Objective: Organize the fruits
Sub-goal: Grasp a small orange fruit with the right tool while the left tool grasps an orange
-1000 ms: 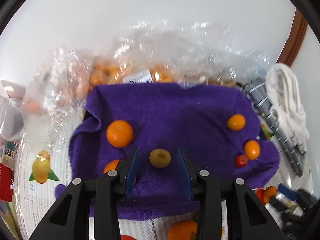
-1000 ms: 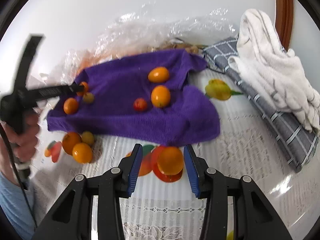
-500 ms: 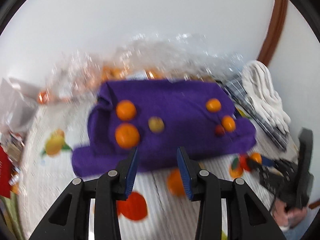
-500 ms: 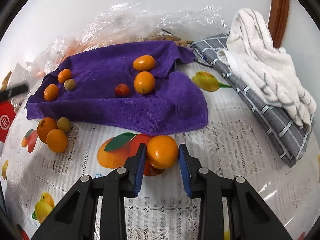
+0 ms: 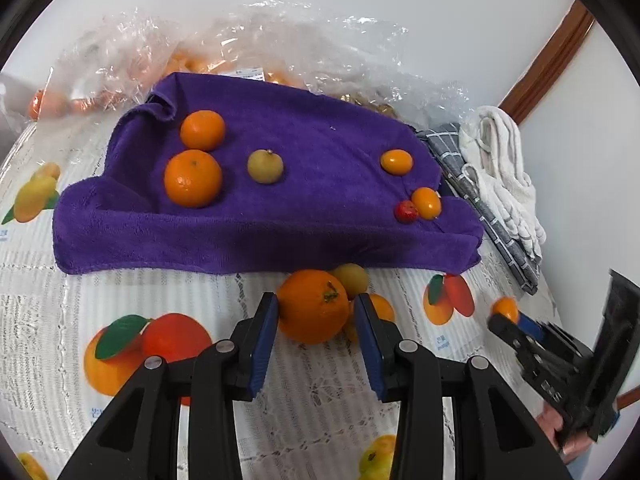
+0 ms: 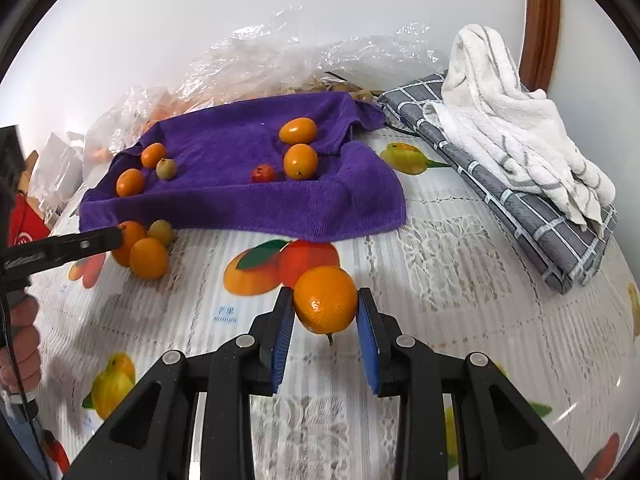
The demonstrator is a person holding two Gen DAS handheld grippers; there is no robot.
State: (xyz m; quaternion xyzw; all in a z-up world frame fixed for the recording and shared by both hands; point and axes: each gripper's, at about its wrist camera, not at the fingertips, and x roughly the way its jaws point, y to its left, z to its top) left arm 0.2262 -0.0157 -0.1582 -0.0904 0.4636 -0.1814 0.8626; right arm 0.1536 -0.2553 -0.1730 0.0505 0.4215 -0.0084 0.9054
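Note:
A purple towel (image 5: 304,184) (image 6: 224,196) carries two oranges, a yellow-green fruit (image 5: 265,166), two small oval oranges and a tiny red fruit (image 5: 406,211). My left gripper (image 5: 314,304) stands open with an orange (image 5: 312,312) between its blue pads, just in front of the towel. That orange rests on the table, with a yellow-green fruit (image 5: 352,278) and another orange close behind it. My right gripper (image 6: 325,304) is shut on a small orange (image 6: 325,300), which both pads press. In the left wrist view the right gripper (image 5: 508,316) shows at the right with that orange.
Clear plastic bags (image 5: 224,52) with more oranges lie behind the towel against the wall. A grey checked cloth (image 6: 532,208) under a white towel (image 6: 508,120) lies at the right. The tablecloth (image 6: 440,264) has printed fruit pictures. A red box (image 6: 24,224) stands at the left.
My left gripper drew back from over the towel and now straddles the orange in front of it. My right gripper closed on the small orange and carried it off the printed picture.

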